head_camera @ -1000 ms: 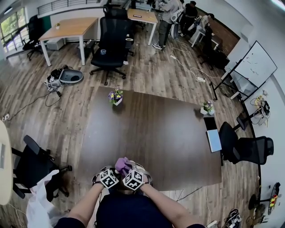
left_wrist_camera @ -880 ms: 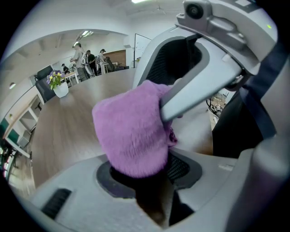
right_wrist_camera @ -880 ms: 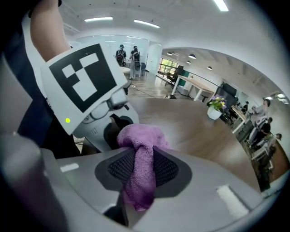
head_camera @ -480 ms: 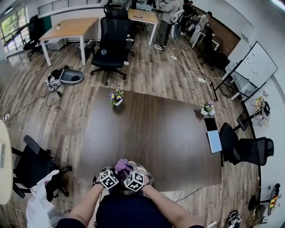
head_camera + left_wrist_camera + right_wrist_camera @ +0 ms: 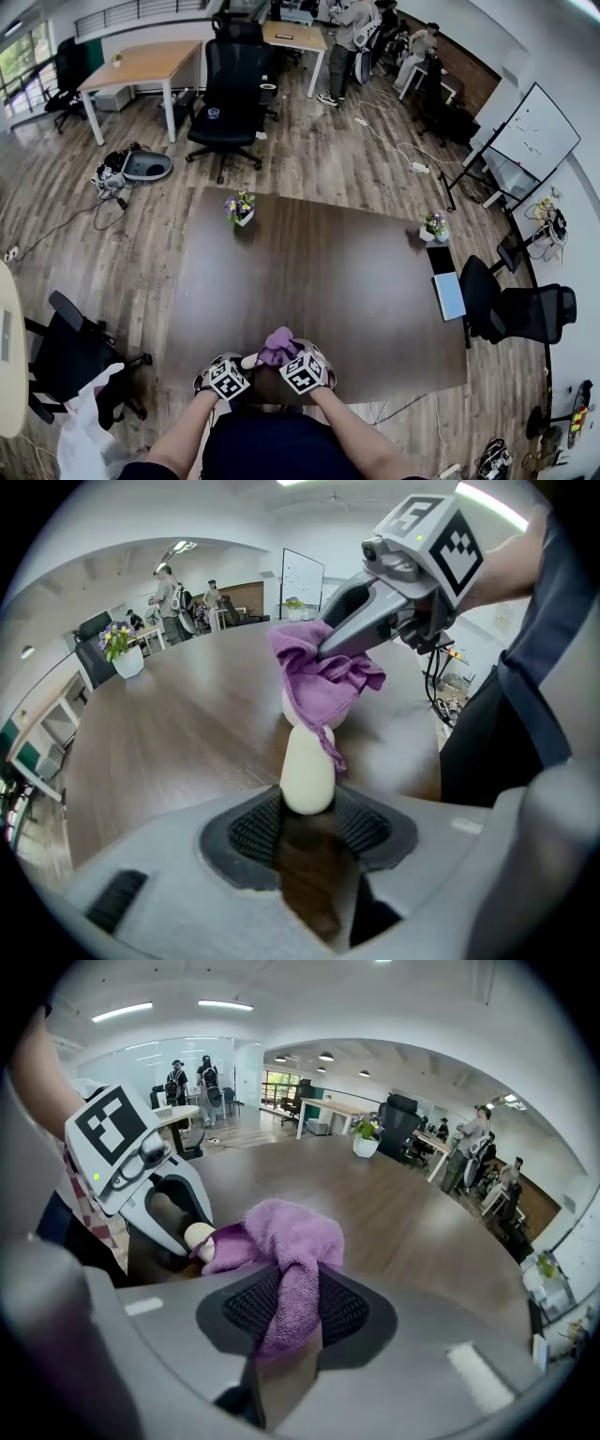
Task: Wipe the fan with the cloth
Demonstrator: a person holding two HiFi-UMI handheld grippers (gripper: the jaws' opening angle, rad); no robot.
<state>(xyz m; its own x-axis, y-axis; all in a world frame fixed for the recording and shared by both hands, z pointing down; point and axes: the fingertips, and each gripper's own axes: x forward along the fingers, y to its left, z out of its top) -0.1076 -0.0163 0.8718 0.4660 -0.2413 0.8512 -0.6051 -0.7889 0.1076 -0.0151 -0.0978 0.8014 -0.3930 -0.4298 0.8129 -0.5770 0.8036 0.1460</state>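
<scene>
A small cream hand fan (image 5: 307, 771) stands up between the pads of my left gripper (image 5: 307, 810), which is shut on its handle. A purple cloth (image 5: 323, 677) covers the fan's head, so the head is hidden. My right gripper (image 5: 349, 635) reaches in from the upper right and is shut on that cloth. In the right gripper view the cloth (image 5: 291, 1241) bunches between the right gripper's (image 5: 292, 1312) pads, and the fan (image 5: 199, 1237) pokes out at the left in front of my left gripper (image 5: 150, 1185). In the head view the left gripper (image 5: 239, 368), the right gripper (image 5: 291, 359) and the cloth (image 5: 278, 347) sit close together above the table's near edge.
The dark brown table (image 5: 319, 272) carries two small flower pots (image 5: 241, 207) (image 5: 434, 226) at its far side and a laptop (image 5: 449, 294) at the right edge. Office chairs (image 5: 516, 314) (image 5: 70, 352) stand on both sides. People stand far off at the back (image 5: 352, 33).
My right gripper has moved to the right with the cloth and rolled a little, dragging the cloth across the fan's head. The left gripper and the fan's handle have stayed put.
</scene>
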